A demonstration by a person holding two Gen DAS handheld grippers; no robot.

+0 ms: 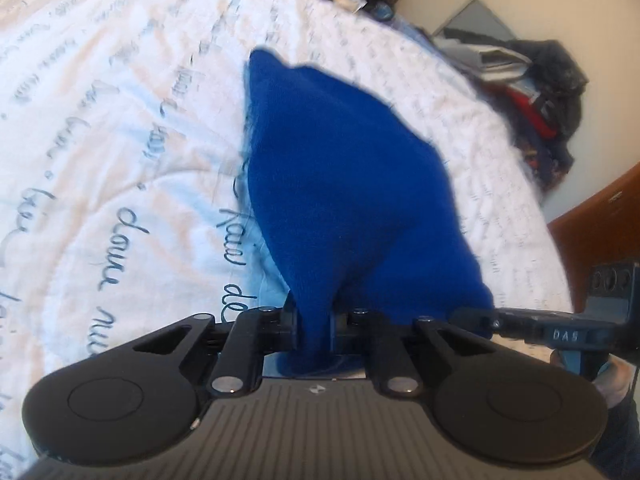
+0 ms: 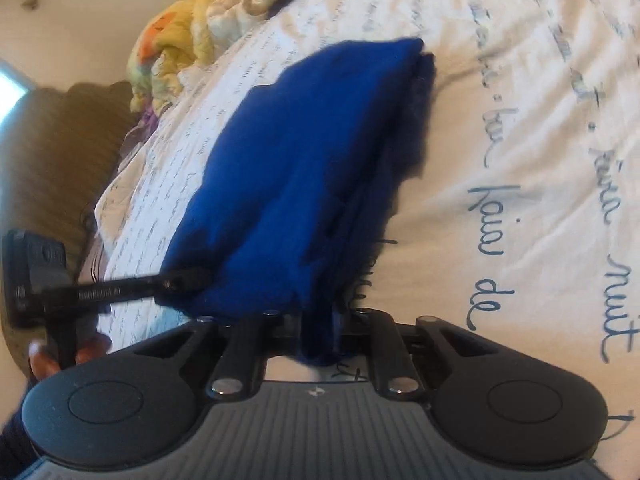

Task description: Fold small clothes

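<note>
A blue garment (image 1: 340,184) is held up over a white bedspread (image 1: 120,140) printed with grey handwriting. My left gripper (image 1: 314,326) is shut on one bunched corner of the garment. My right gripper (image 2: 320,330) is shut on another corner of the same blue garment (image 2: 304,160). The right gripper also shows in the left wrist view (image 1: 476,318), gripping the garment's edge at the right. The left gripper shows in the right wrist view (image 2: 188,278), gripping the edge at the left. The fingertips of both are hidden in the cloth.
A pile of dark and red clothes (image 1: 540,96) lies beyond the bed at the right. A wooden bed frame (image 1: 600,220) runs along the right. A yellow crumpled blanket (image 2: 176,36) and a brown headboard (image 2: 56,152) are at the bed's far left.
</note>
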